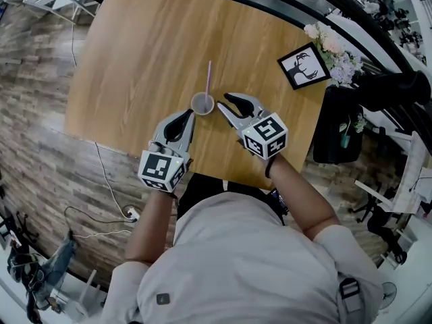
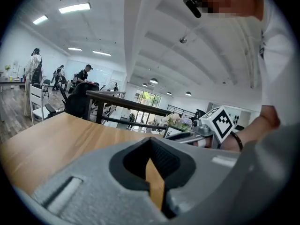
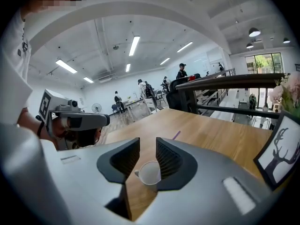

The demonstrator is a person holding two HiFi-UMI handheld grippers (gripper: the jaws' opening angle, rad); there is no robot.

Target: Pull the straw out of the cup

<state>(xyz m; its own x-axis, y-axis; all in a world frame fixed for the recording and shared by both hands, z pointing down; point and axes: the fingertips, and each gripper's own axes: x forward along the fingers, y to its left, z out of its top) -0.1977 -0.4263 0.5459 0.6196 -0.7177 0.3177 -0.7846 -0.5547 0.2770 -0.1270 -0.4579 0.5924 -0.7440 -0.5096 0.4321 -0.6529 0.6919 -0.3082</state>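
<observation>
Straw (image 1: 208, 78): lay flat on tabletop (image 1: 135, 59) just beyond cup (image 1: 202, 103), long axis running toward the far edge.
Cup: apparently empty, near the front edge.
Right tool (image 1: 224, 102): jaws wide, gripping nothing; cup just ahead; judged nearer the straw.
Left tool (image 1: 186, 115): jaws together, empty.

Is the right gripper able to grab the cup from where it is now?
Probably yes. The right gripper has its jaws open, and the cup stands upright on the table just ahead of them with nothing in between.
</observation>
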